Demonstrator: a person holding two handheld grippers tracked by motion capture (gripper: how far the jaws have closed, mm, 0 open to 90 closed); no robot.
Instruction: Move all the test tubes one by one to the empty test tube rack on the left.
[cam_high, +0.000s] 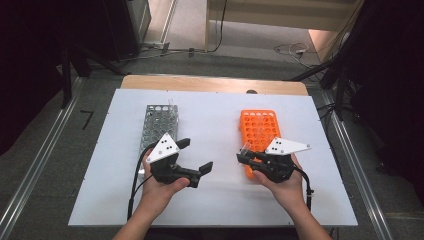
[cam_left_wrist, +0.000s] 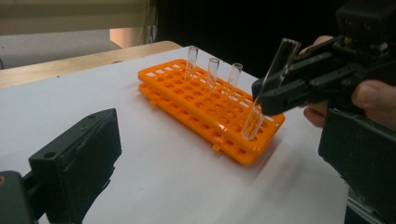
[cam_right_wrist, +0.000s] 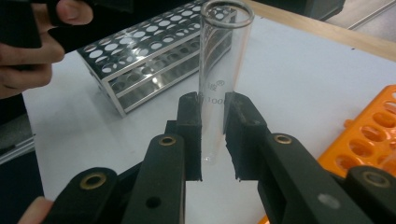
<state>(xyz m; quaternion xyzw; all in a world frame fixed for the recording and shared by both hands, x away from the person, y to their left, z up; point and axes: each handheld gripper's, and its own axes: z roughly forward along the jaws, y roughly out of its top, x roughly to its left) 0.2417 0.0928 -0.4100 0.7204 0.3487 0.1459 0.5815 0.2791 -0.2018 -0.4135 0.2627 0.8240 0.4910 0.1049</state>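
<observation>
Right gripper view: a clear glass tube (cam_right_wrist: 218, 70) stands upright between the two black jaws of the right gripper (cam_right_wrist: 213, 121), which pinch it at mid-height. Just beside this gripper, low on its right, lies the orange rack (cam_right_wrist: 373, 135); the left gripper view shows three more tubes (cam_left_wrist: 213, 70) standing in it. Ahead of the jaws, across the white table (cam_right_wrist: 299, 79), sits a metal rack (cam_right_wrist: 154, 51). The left gripper (cam_high: 192, 155) hovers beside that rack with its jaws spread, holding nothing.
</observation>
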